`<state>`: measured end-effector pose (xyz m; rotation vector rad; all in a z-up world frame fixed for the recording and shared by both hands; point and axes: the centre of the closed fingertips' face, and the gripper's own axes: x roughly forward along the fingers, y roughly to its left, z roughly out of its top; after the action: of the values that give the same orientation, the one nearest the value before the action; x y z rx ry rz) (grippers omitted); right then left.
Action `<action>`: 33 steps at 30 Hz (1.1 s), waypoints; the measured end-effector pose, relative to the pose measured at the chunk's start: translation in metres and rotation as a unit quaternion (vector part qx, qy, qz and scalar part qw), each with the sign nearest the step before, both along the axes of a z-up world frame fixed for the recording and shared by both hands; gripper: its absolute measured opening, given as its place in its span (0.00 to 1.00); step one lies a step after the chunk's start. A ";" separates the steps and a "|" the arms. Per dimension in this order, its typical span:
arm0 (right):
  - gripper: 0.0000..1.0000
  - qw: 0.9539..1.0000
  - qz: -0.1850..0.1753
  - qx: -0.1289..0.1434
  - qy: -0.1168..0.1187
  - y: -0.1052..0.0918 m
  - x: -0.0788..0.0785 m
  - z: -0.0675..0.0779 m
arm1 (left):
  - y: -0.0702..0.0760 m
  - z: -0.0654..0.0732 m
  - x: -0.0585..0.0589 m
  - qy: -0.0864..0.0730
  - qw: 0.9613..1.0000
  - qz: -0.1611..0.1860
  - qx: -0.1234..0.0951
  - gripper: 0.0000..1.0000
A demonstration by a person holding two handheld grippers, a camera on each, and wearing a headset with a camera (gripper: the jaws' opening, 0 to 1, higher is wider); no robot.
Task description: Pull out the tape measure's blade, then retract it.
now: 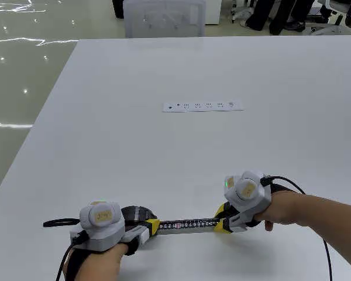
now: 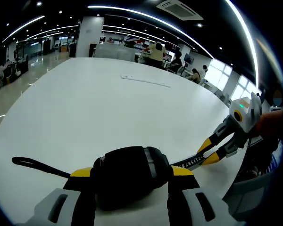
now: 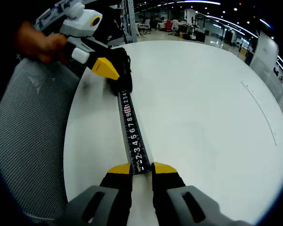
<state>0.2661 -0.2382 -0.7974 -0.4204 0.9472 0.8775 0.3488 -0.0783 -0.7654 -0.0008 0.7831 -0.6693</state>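
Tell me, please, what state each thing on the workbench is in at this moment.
tape measure case: clamped in the left gripper.
blade: partly pulled out, stretched straight to the right gripper.
left gripper: shut on the case.
right gripper: shut on the blade's tip.
wrist strap: lying loose on the table.
power strip: nothing plugged in.

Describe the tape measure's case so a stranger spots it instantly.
On the white table, at its near edge, the left gripper clamps a rounded black case. Unlike the white power strip beyond, it trails a black strap and a numbered blade to the right gripper.
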 end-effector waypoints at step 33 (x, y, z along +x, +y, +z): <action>0.14 1.000 0.005 0.003 -0.005 0.006 0.004 0.000 | 0.000 0.000 0.000 0.005 1.000 0.003 -0.003 0.57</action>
<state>0.2697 -0.2319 -0.7972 -0.4246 0.9346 0.8859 0.3488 -0.0782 -0.7649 -0.0125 0.7904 -0.6669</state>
